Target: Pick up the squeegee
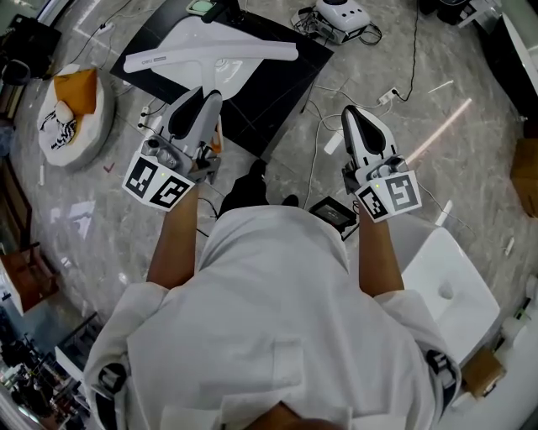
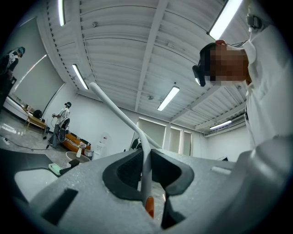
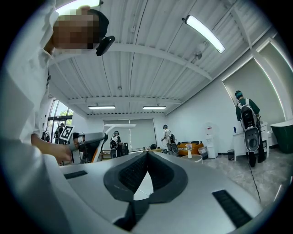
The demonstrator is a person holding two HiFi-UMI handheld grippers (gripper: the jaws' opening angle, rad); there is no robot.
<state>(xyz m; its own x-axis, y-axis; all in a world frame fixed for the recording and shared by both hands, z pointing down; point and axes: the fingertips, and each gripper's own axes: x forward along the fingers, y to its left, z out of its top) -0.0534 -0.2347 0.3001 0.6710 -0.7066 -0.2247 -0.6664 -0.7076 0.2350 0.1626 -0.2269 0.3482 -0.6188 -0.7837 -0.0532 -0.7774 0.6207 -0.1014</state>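
Observation:
The squeegee (image 1: 210,55) is white, with a long cross bar at its far end. It is held up above the floor by my left gripper (image 1: 204,97), which is shut on its handle. In the left gripper view the white handle (image 2: 144,173) runs between the two dark pads, and its orange end (image 2: 149,208) shows below them. My right gripper (image 1: 353,117) is held out level to the right, apart from the squeegee. Its pads meet at the tips (image 3: 146,153) with nothing between them. The right gripper view also shows the left gripper (image 3: 89,142) off to its left.
A black mat (image 1: 282,101) with a white flat object (image 1: 210,34) lies on the marble floor ahead. A round cushion (image 1: 71,117) is at the left, and a white device (image 1: 340,15) with cables at the top. A white seat (image 1: 445,285) stands at the lower right. People stand far off in the room.

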